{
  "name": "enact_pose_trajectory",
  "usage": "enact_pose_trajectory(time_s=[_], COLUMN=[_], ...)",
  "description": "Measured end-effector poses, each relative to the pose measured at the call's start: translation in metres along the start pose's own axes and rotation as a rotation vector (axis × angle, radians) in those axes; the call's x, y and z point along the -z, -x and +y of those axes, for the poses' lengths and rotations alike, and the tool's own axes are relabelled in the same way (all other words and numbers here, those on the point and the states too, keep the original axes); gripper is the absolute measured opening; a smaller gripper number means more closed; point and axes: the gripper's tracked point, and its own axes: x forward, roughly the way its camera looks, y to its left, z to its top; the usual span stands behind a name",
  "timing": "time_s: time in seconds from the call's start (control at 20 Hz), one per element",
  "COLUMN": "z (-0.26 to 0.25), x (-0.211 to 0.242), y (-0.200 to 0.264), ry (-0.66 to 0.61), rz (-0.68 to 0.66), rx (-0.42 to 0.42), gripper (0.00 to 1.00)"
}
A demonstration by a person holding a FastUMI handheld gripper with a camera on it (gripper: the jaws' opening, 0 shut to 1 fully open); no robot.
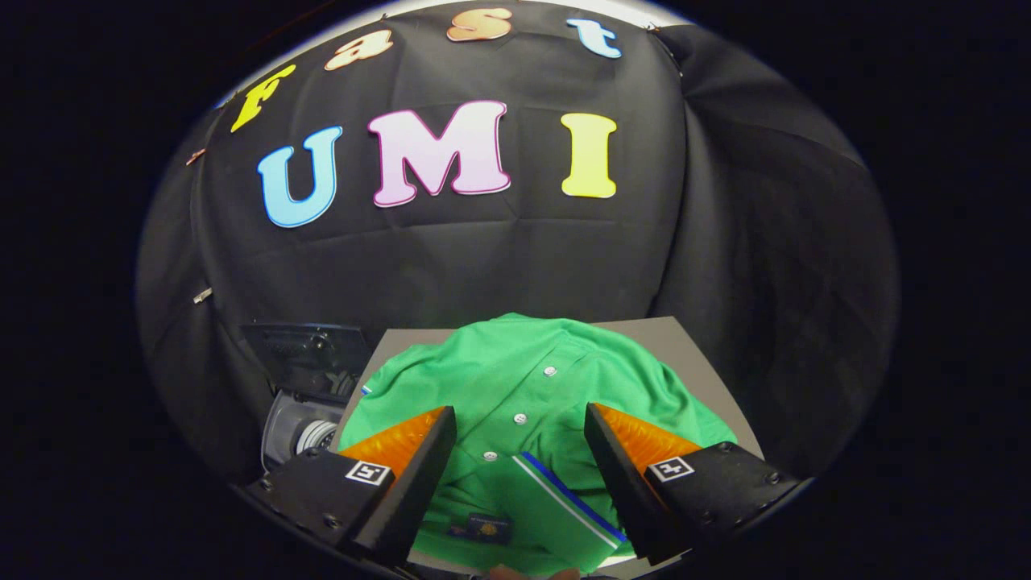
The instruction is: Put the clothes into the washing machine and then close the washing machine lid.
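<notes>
A green polo shirt (532, 387) with white buttons and a blue-and-white striped collar lies spread on a grey table (685, 342). My gripper (519, 419) hovers over the shirt's button placket, open, with the cloth showing between the two fingers and neither finger pressing on it. To the left of the table, lower down, the washing machine (302, 419) stands with its dark lid (310, 354) raised and the drum opening showing below it.
Black cloth walls close the booth behind and to the right of the table. The table's far edge runs just beyond the shirt. The machine sits tight against the table's left side.
</notes>
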Motion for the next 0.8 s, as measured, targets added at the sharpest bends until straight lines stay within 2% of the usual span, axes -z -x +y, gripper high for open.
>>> enact_pose_trajectory(time_s=[0.15, 0.25, 0.35, 0.4, 0.5, 0.65, 0.75, 0.8], z=[0.003, 0.004, -0.001, -0.003, -0.005, -0.004, -0.005, -0.006], x=[0.009, 0.029, 0.021, 0.023, 0.027, 0.025, 0.022, 0.019], y=[-0.018, -0.032, -0.027, -0.031, -0.037, -0.032, -0.024, -0.024], ry=[0.009, 0.000, -0.015, -0.034, -0.081, -0.080, -0.143, -0.168], rz=[0.077, 0.178, 0.176, 0.183, 0.215, 0.194, 0.186, 0.171], rx=[0.014, 0.013, 0.027, 0.042, 0.068, 0.023, 0.002, -0.004], gripper=[1.00, 1.00, 1.00, 0.95, 0.67, 0.25, 0.12, 0.12])
